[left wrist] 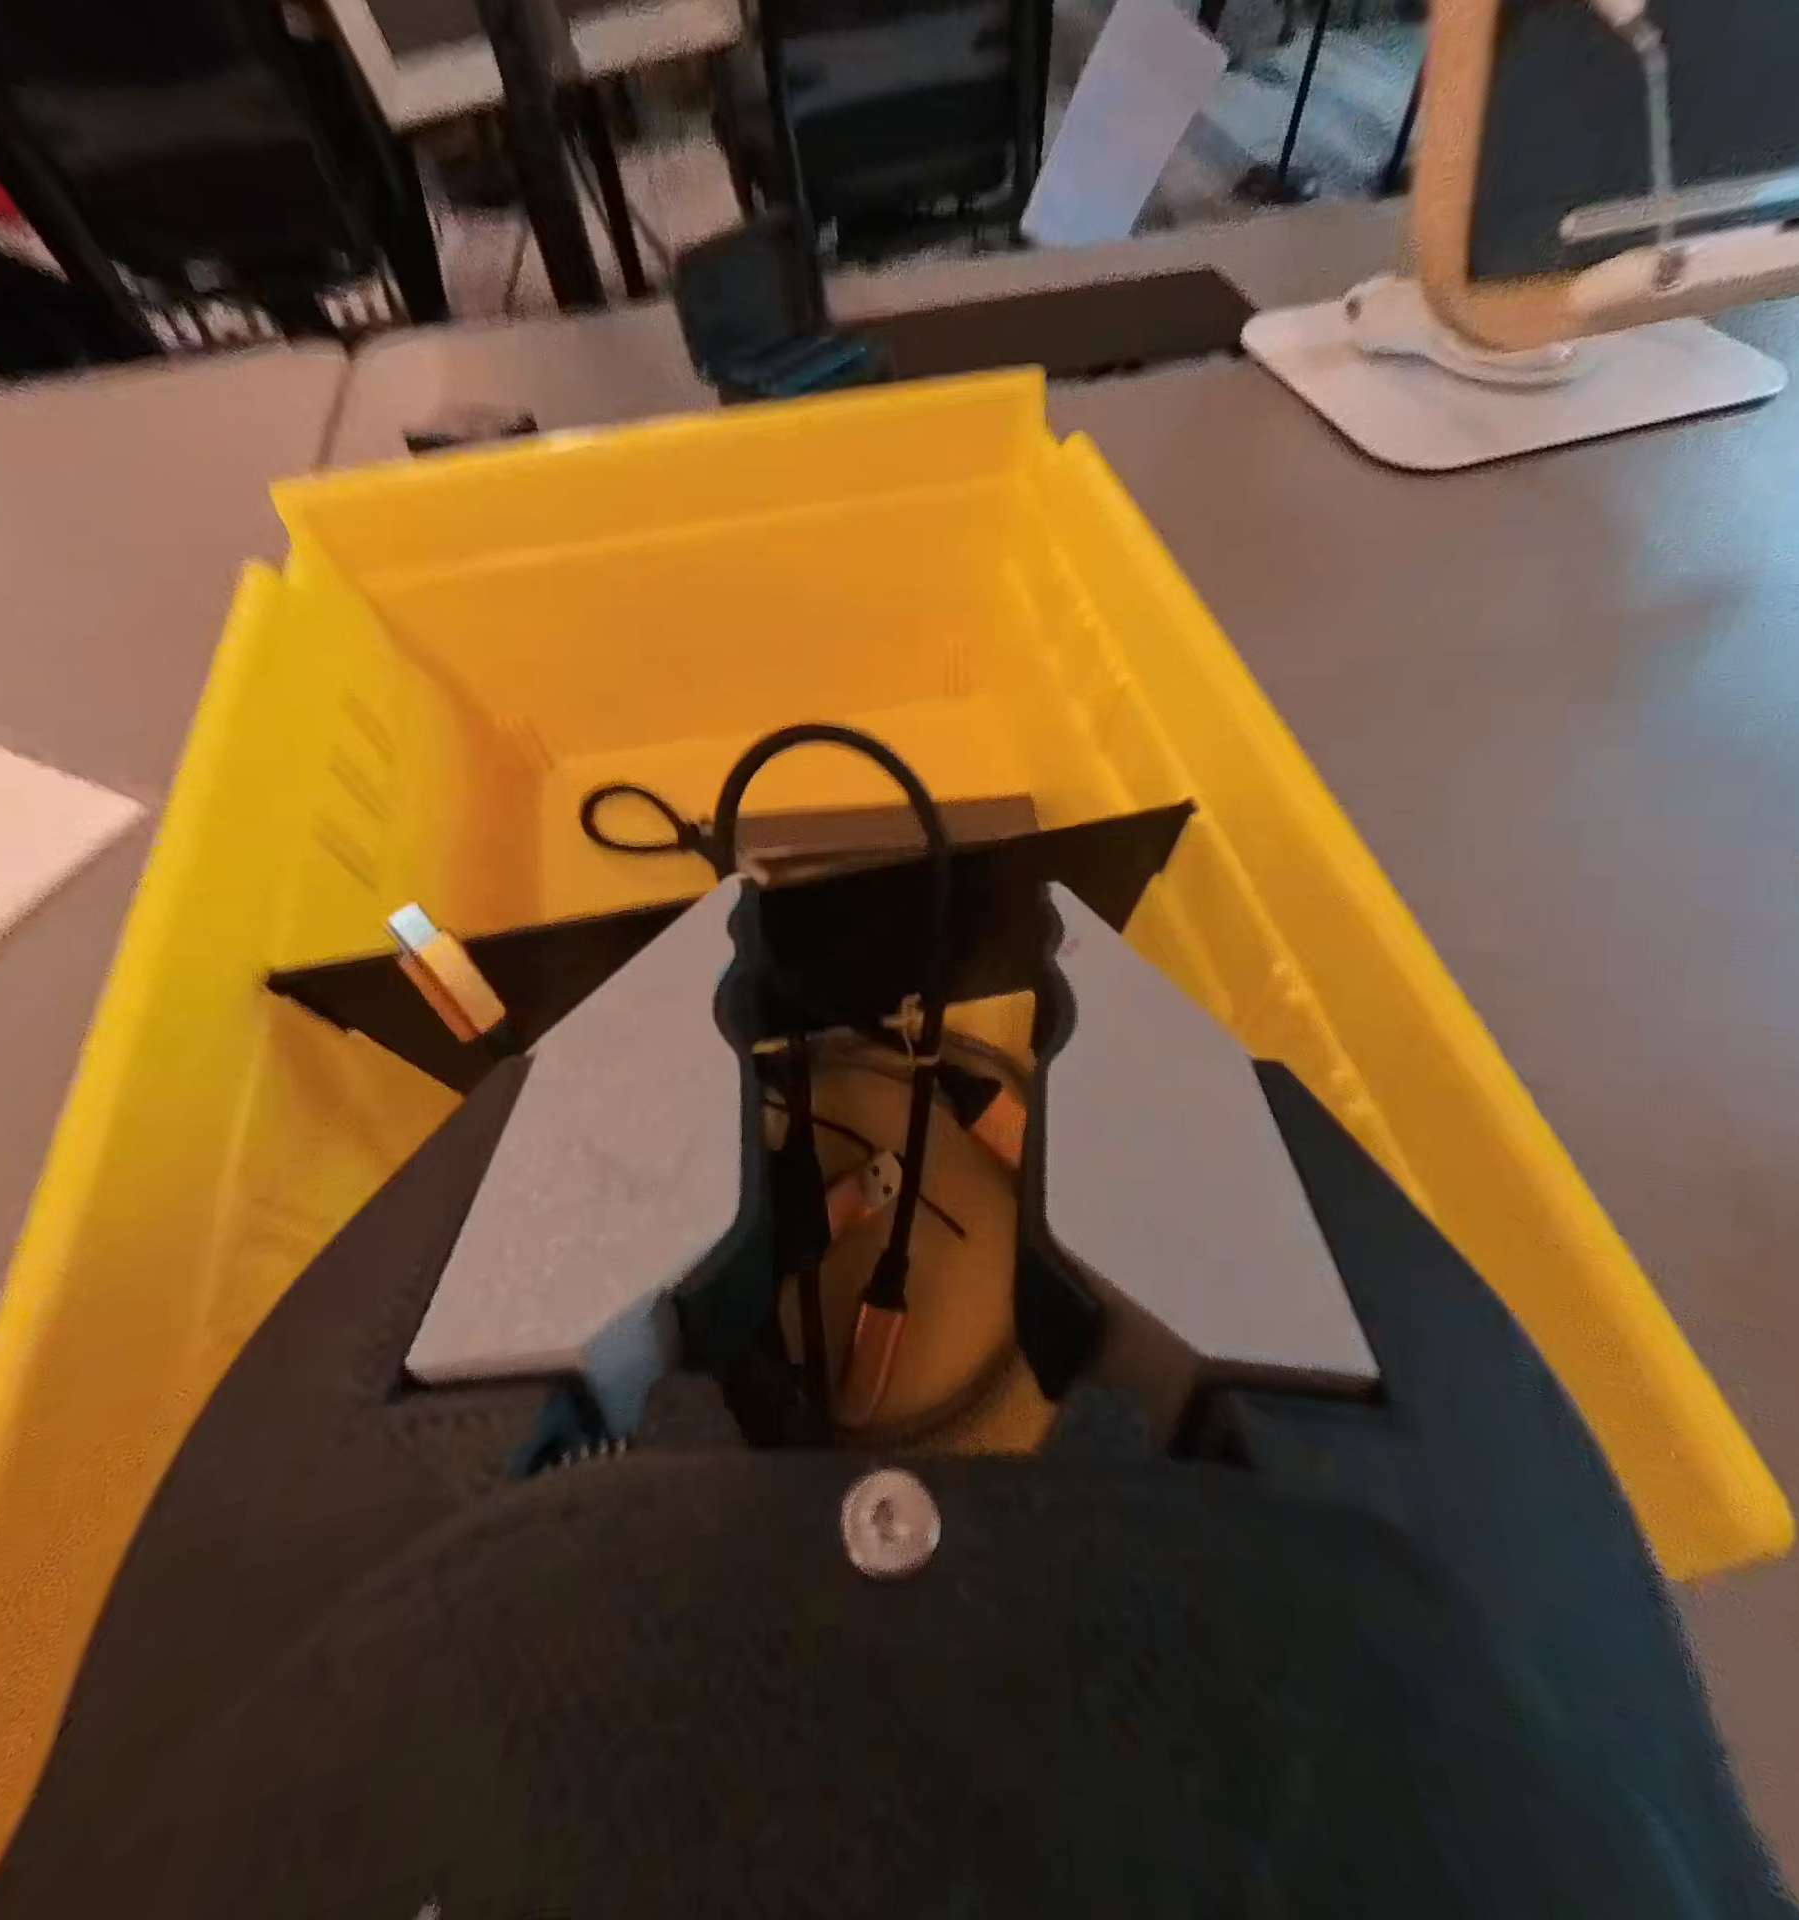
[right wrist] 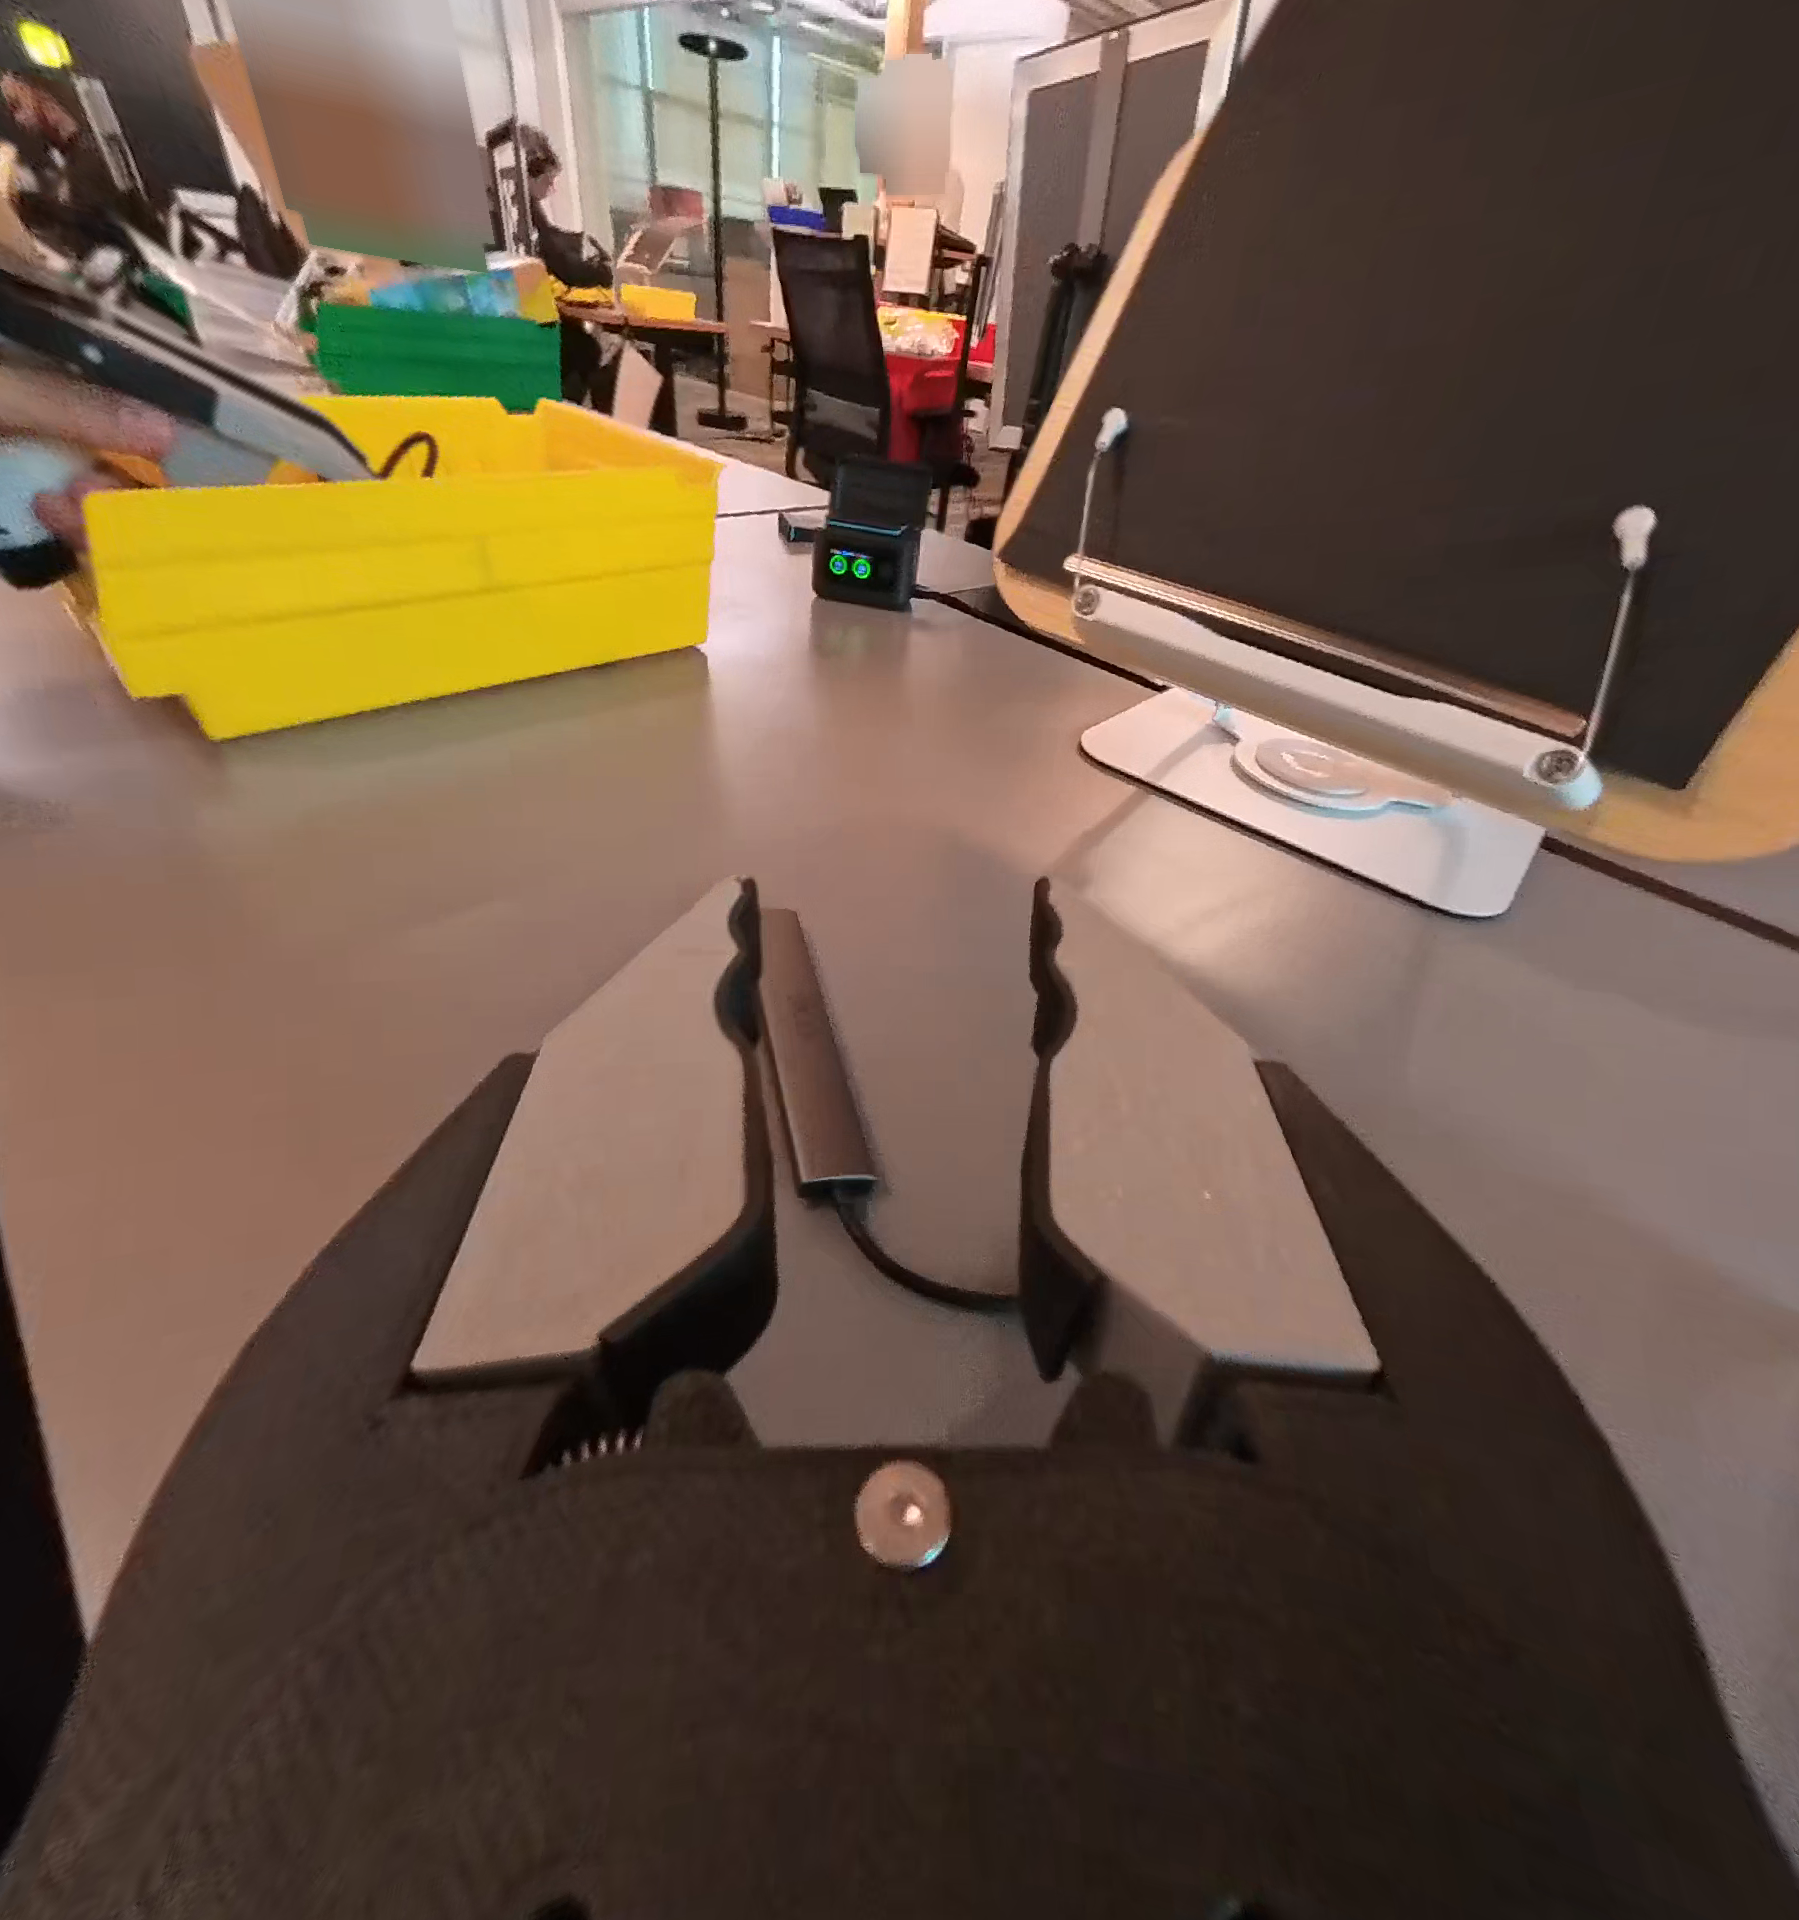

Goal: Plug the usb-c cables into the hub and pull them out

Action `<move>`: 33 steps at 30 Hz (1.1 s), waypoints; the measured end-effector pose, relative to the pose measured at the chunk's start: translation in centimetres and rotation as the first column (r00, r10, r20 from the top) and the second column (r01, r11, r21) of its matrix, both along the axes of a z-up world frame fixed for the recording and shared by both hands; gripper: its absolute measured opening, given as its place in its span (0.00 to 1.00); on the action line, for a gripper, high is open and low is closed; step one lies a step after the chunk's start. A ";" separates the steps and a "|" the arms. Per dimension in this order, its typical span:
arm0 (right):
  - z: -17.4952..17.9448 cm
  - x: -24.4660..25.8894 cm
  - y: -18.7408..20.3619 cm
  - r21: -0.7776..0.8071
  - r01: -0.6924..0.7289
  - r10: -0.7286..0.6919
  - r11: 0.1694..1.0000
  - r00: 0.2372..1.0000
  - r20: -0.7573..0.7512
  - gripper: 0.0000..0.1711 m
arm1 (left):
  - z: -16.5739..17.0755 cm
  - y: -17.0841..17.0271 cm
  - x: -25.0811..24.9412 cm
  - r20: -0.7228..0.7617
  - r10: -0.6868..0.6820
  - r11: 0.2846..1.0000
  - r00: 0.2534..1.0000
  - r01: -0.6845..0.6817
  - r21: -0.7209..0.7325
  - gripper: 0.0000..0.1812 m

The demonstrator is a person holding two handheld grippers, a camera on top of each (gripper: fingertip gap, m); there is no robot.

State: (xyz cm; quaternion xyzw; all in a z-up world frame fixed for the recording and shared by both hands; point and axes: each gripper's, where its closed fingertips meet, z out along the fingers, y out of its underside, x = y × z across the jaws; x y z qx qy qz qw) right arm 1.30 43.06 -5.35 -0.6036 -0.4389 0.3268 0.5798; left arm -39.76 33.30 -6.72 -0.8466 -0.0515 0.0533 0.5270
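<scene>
The left gripper [left wrist: 895, 904] hangs over a yellow bin [left wrist: 666, 582] on a grey table [left wrist: 1497, 727], its jaws wide apart and holding nothing. A black divider [left wrist: 583, 961] crosses the bin; on its near side lies a tangle of black cables [left wrist: 921, 1164], with three orange-sleeved plugs showing between the fingers. A fourth orange plug [left wrist: 445, 968] with a silver tip leans on the divider by the bin's left wall. A slim dark hub [left wrist: 874, 826] sits on the divider's far side, a black lead looping up over it.

The right gripper [right wrist: 895, 914] is low over the table's bare middle, jaws wide, straddling a second hub [right wrist: 812, 1060]: a slim grey metal bar that lies along the left finger, not pinched, its short black cord [right wrist: 905, 1273] curling toward the right finger. Faint marking on its top is too small to read. A tilted stand [right wrist: 1446, 416] with a white base occupies the table's right side; a small black device [right wrist: 864, 535] with two green lights sits at the far edge.
</scene>
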 end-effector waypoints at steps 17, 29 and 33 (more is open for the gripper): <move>-0.3 0.3 0.9 -0.026 0.038 -0.038 0.999 0.999 -0.001 0.24 | -1.7 2.2 -1.1 -0.320 0.047 0.976 0.946 -0.112 -0.186 0.34; -0.1 0.6 1.2 -0.031 0.052 -0.052 0.998 0.999 -0.014 0.22 | 0.0 2.1 -2.5 -0.462 0.083 0.982 0.883 -0.151 -0.114 0.00; -0.2 0.6 1.2 -0.030 0.051 -0.051 0.998 0.999 -0.008 0.22 | 6.4 0.5 -2.7 -0.464 0.206 0.976 0.862 -0.150 0.155 0.00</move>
